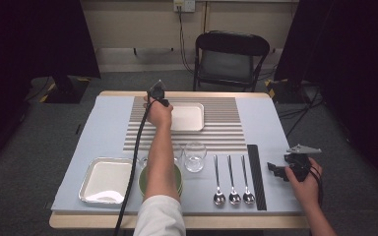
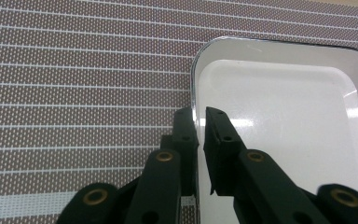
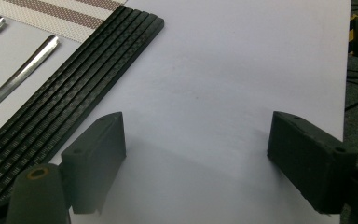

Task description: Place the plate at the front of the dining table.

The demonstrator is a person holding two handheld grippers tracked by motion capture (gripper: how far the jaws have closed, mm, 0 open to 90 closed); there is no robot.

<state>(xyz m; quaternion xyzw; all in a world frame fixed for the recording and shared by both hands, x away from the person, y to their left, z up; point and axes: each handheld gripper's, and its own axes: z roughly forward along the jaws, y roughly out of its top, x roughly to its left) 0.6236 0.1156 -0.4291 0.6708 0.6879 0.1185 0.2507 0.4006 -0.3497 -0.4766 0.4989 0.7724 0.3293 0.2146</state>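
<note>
Left tongs (image 2: 200, 126) barely parted astride the white rectangular tray (image 2: 284, 121) rim at 12 o'clock, probably releasing; next, withdraw; right tongs (image 3: 196, 154) wide apart, empty

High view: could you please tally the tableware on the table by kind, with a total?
Trays: 2
Spoons: 3
Glasses: 1 clearly seen; the forearm may hide another
Green bowls: 1
Total: 7
</note>
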